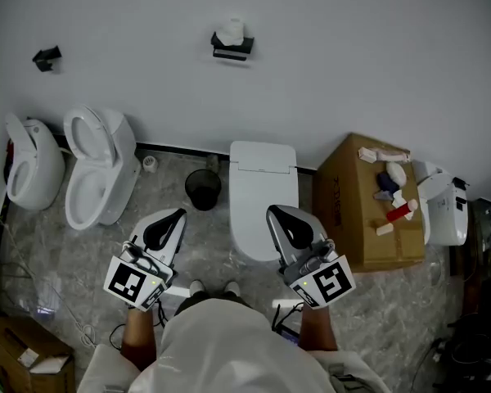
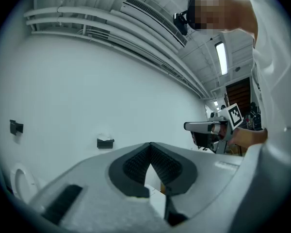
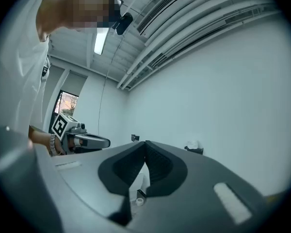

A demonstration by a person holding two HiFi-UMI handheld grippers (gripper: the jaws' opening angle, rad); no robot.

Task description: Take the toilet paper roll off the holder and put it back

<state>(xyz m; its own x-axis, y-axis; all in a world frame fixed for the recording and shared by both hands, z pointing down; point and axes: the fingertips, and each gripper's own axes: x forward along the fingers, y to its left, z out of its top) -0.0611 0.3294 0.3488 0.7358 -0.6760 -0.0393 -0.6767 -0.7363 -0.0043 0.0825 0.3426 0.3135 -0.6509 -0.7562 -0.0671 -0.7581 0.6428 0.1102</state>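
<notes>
A white toilet paper roll [image 1: 231, 31] sits on a black holder [image 1: 232, 51] fixed high on the white wall. In the left gripper view the roll [image 2: 104, 137] and holder [image 2: 105, 142] are small and far off, left of my jaws. In the right gripper view the roll [image 3: 193, 144] lies to the right. My left gripper [image 1: 175, 215] and right gripper [image 1: 276, 212] are held low, near the person's body and well short of the wall. Both are shut with nothing between their jaws. Each gripper shows in the other's view: right gripper [image 2: 208, 127], left gripper [image 3: 85, 141].
Two white toilets [image 1: 98, 166] [image 1: 31, 164] stand at the left. A third, lid shut [image 1: 263, 193], is straight ahead with a black bin [image 1: 202, 188] beside it. A cardboard box [image 1: 353, 219] carrying small items stands at the right. A black hook [image 1: 47, 56] is on the wall.
</notes>
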